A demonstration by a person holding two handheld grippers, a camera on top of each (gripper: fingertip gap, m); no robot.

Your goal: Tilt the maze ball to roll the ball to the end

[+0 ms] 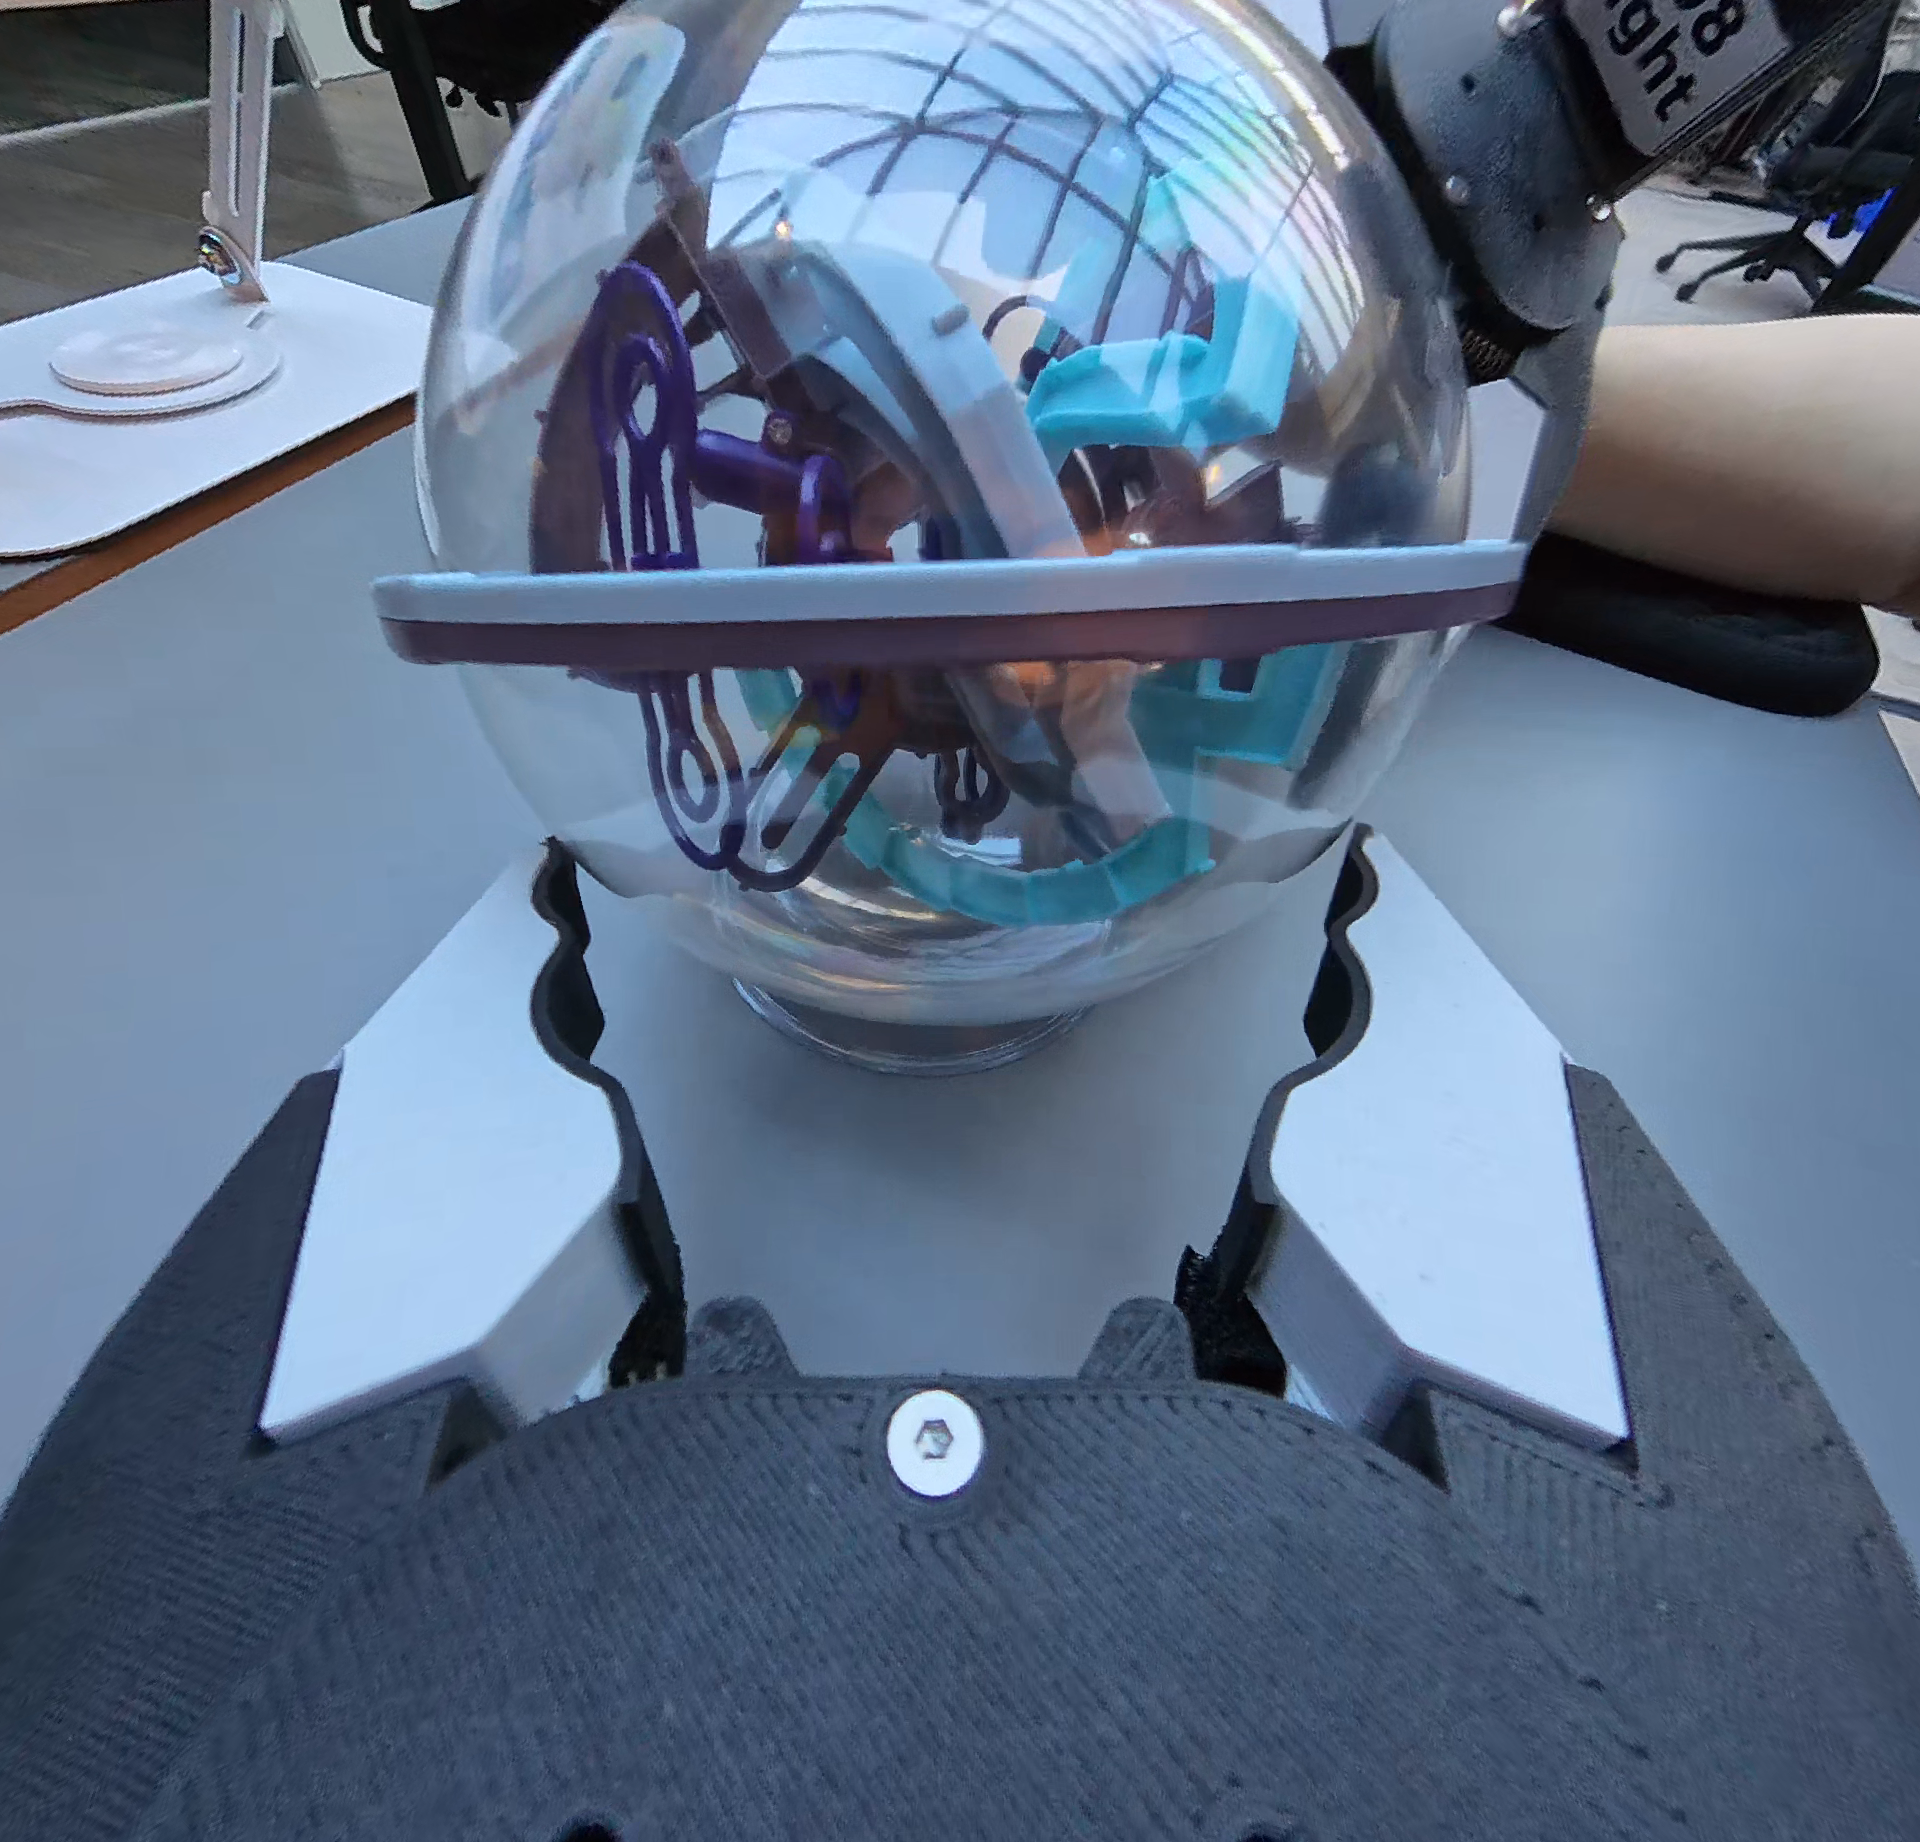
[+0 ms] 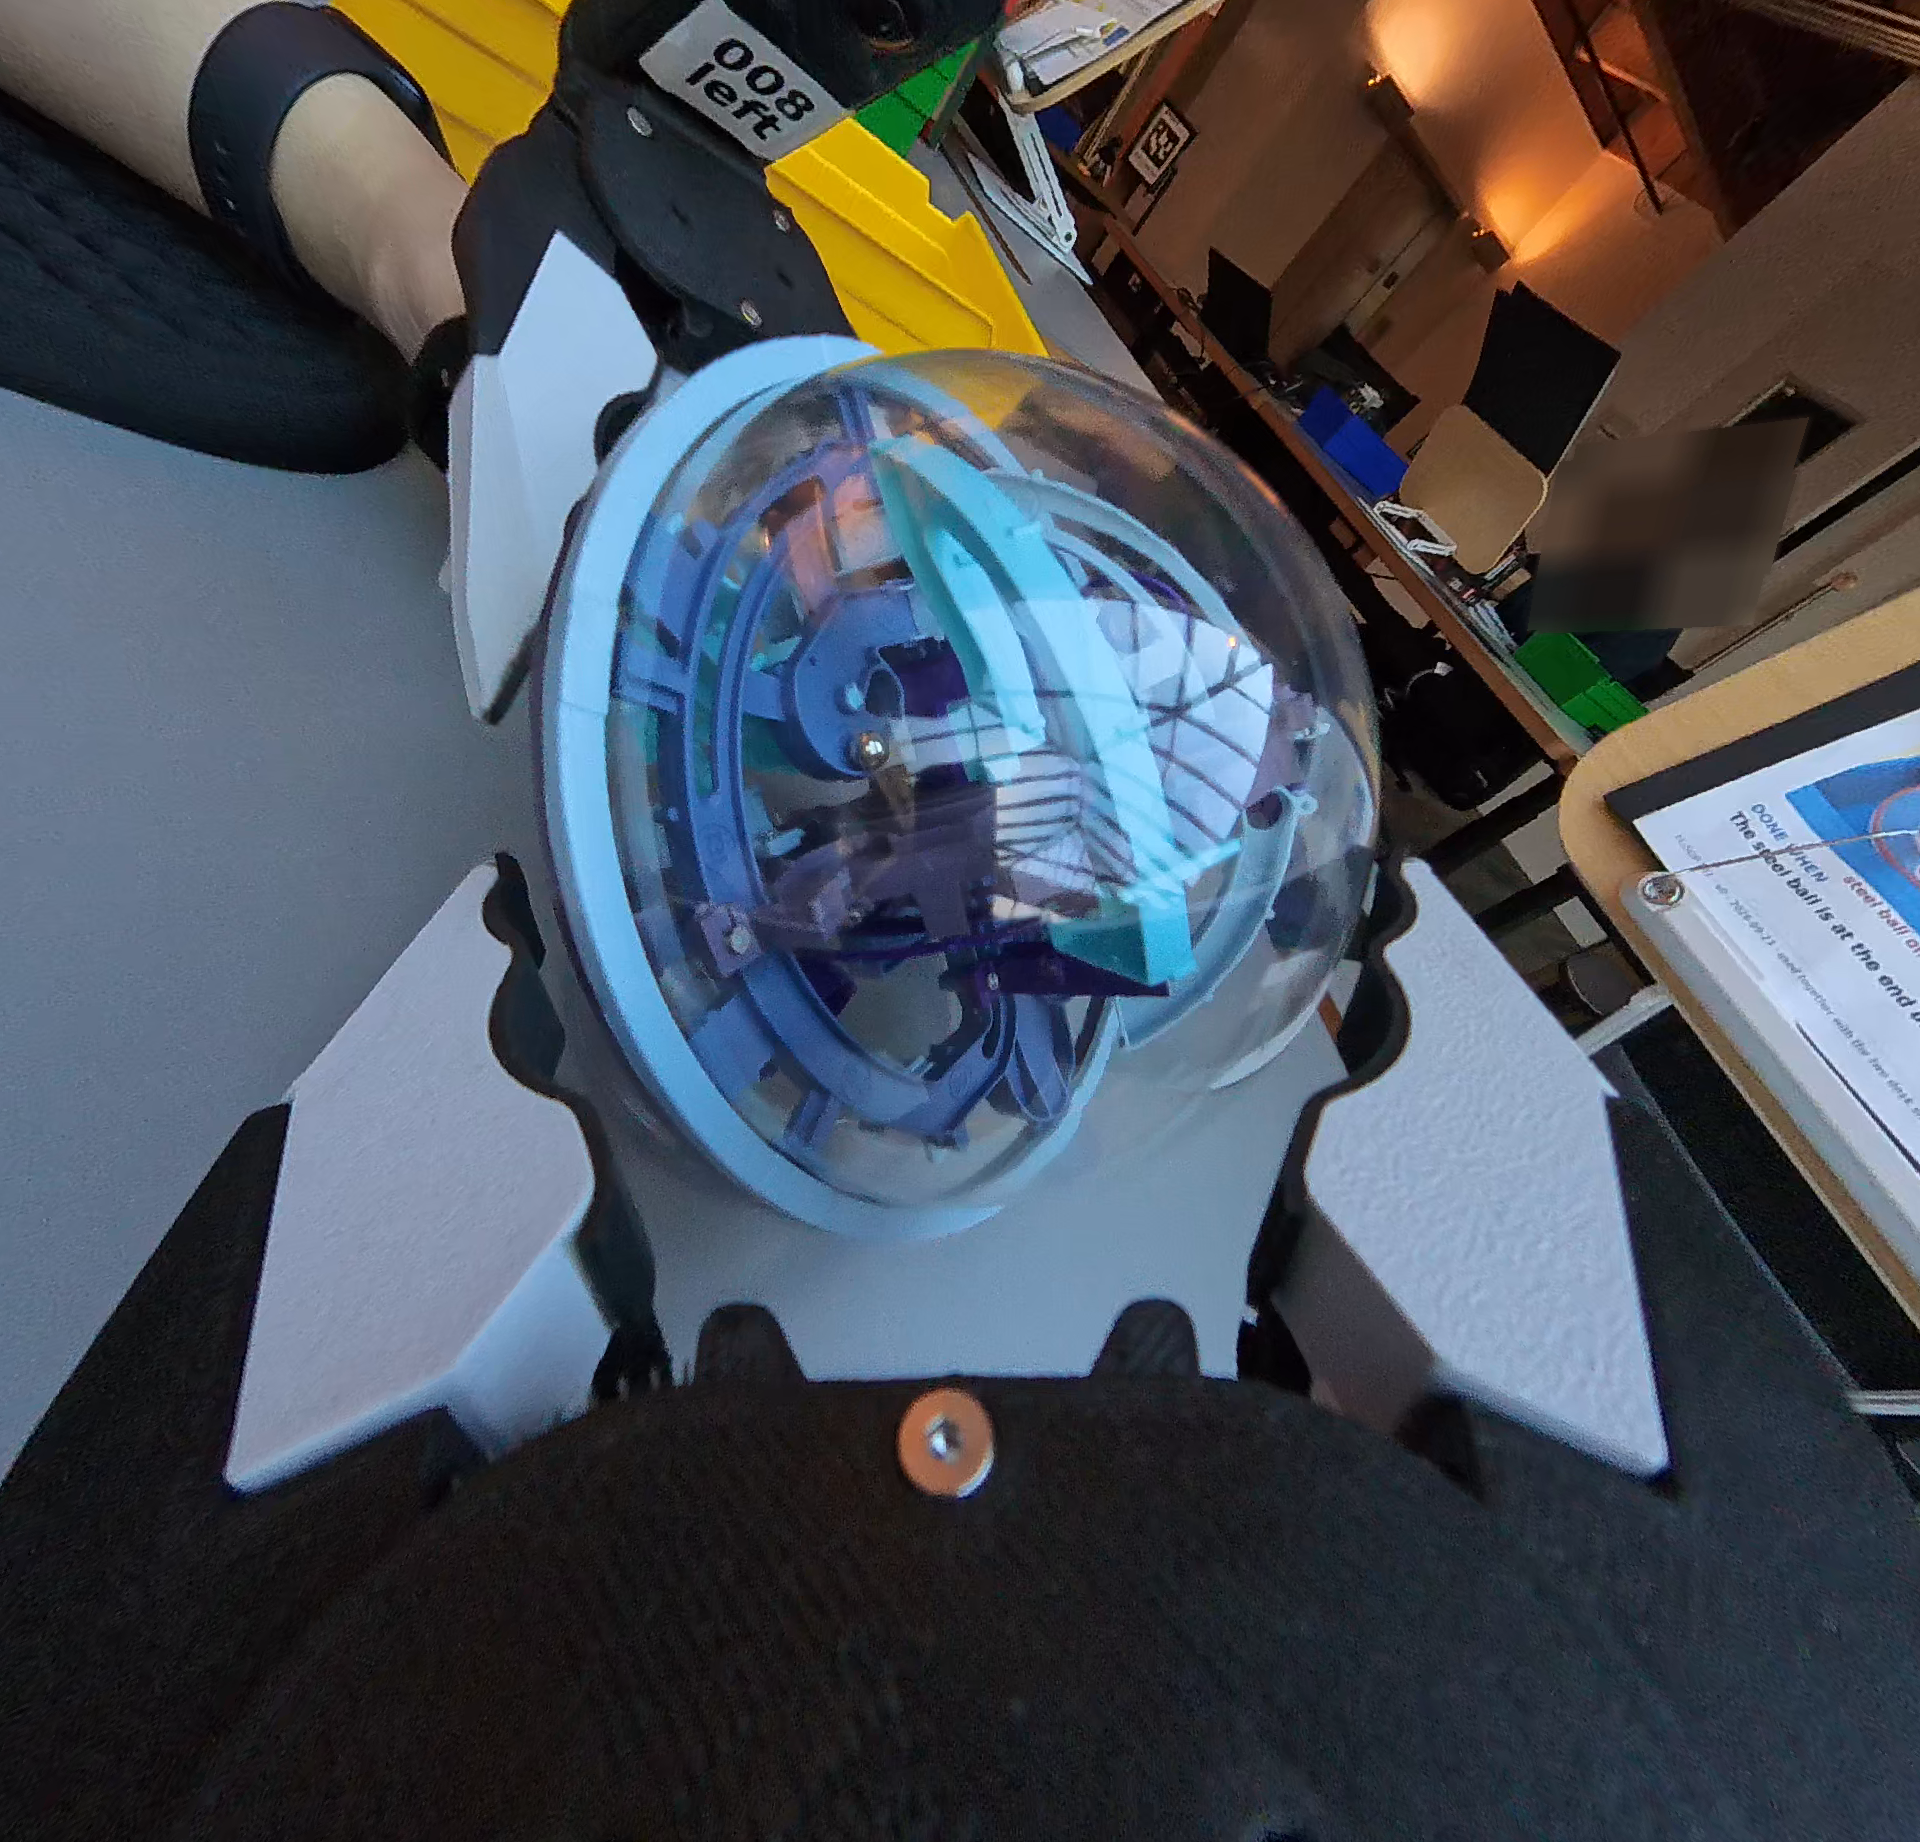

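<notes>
Fingers (image 1: 561,919) around clear maze ball (image 1: 935,442)

I am looking at my maze ball (image 1: 935,421) showing clear shell, purple and turquoise tracks (a pale grey band over dark purple), beside my white-and-black fingers (image 1: 457,1200) and yellow bins (image 2: 914,234).

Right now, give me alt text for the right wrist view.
A clear maze ball with blue and teal tracks sits tilted between the right hand-held gripper fingers, a small steel ball near its centre. The left hand-held gripper reaches it from behind.
</notes>
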